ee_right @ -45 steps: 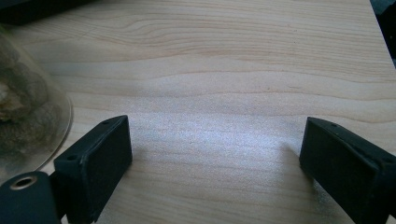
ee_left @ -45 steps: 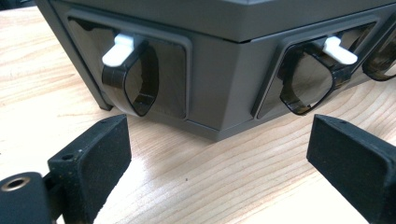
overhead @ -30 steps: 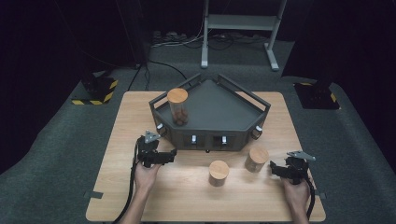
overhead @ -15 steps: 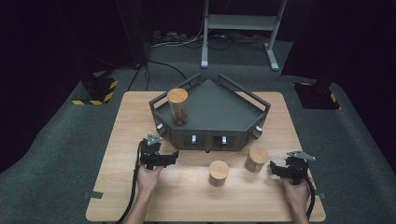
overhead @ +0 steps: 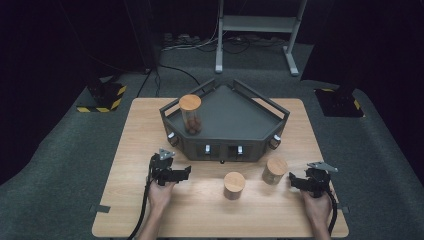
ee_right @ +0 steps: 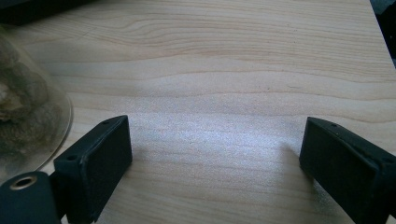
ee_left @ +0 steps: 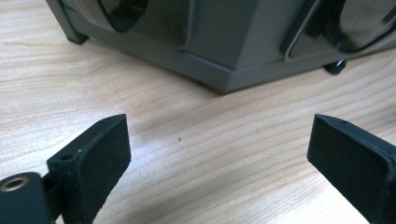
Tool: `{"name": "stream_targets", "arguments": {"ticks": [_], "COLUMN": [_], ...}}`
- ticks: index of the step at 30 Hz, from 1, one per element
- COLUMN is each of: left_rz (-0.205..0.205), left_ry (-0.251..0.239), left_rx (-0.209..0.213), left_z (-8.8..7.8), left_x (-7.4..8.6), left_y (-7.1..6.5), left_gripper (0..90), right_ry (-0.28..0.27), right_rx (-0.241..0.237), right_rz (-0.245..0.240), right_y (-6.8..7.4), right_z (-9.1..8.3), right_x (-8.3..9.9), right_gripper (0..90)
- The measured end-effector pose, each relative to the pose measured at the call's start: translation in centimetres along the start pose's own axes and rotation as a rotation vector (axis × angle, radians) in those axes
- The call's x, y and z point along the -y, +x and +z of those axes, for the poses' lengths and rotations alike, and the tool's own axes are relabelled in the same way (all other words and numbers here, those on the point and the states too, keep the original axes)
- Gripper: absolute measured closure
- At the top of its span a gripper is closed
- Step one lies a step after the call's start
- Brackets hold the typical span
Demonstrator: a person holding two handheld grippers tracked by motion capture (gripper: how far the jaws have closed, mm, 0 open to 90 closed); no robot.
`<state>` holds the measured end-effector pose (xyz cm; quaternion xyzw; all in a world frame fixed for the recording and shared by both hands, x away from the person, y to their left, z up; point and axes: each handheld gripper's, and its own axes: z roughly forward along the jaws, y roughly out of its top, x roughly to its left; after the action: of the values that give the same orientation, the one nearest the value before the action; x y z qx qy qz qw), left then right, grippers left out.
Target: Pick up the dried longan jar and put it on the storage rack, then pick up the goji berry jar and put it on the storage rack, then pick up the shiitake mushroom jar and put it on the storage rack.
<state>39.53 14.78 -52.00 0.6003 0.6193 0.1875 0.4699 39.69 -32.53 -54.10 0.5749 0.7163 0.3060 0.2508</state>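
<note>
Lying just ahead of the right gripper, jaws spread and empty: cork-lidded jar, upright, axis vertical. Second jar is set between both tools. Left gripper, likewise unclenched and empty, faces the grey tray.

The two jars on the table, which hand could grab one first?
Probably the right. The right hand-held gripper sits open just beside the nearer jar, whose glass shows at the edge of its own view. The left hand-held gripper, also open, faces the grey tray, farther from the middle jar.
</note>
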Motion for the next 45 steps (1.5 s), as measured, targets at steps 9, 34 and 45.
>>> {"name": "stream_targets", "arguments": {"ticks": [9, 34, 45], "left_rz": [0.018, 0.061, 0.075], "left_ry": [0.011, 0.002, -0.020], "left_rx": [-0.020, -0.054, -0.070], "left_z": [1.0, 1.9, 2.1], "left_x": [1.4, 2.7, 3.0], "left_y": [0.0, 0.0, -0.3], "left_gripper": [5.7, 6.1, 5.5], "right_ry": [0.000, -0.004, 0.006], "right_rx": [0.000, -0.002, -0.004], "right_rz": [0.000, 0.005, -0.004], "right_y": [0.0, 0.0, -0.1], "right_z": [0.0, 0.0, 0.1], "right_x": [0.0, 0.0, 0.0], "right_gripper": [8.8, 10.1, 6.2]}}
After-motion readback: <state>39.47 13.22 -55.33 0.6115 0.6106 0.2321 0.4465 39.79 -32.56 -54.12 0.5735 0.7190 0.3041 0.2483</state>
